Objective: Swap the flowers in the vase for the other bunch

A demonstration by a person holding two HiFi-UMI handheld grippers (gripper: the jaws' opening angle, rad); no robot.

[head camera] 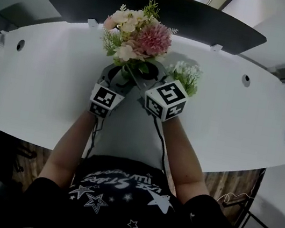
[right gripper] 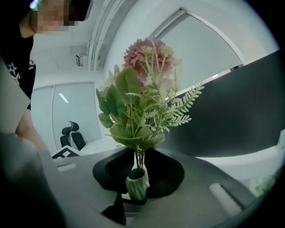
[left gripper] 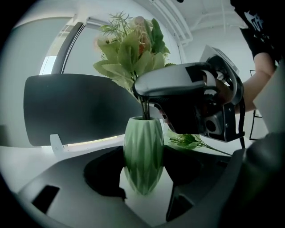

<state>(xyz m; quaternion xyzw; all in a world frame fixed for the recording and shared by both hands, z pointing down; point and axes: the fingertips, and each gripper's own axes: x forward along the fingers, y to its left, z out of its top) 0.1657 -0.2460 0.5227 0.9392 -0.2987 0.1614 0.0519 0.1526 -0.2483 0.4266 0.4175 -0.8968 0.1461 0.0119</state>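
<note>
The vase (left gripper: 143, 147) stands upright near the middle of the white counter (head camera: 39, 81), close to its far edge and in front of a dark panel (head camera: 150, 8). It is pale green and ribbed, and it is full: the bouquet (head camera: 137, 36), a big pink bloom with cream flowers and leafy greens, rises straight out of its mouth.

From where I stand, both tools are on it at once. The left tool (left gripper: 144, 176) comes in low, and its jaws stand wide with a dark pad pressed to each side of the vase's belly, so it grips the vase on the counter. The right tool (right gripper: 137, 165) sits higher and crosses over from the other side. Its jaws are drawn close together and clamp the bouquet's thin stems just above the vase's rim, with the leaves and the pink bloom spreading out above the pads. The stems' lower ends are down inside the vase.

The other bunch (head camera: 186, 76), small white flowers on green sprigs, lies flat on the counter just to the right of the vase, near the right tool but not touching it.

The two marker cubes (head camera: 105, 100) sit side by side on the near side of the vase, and the person's forearms run back from them to the counter's near edge.
</note>
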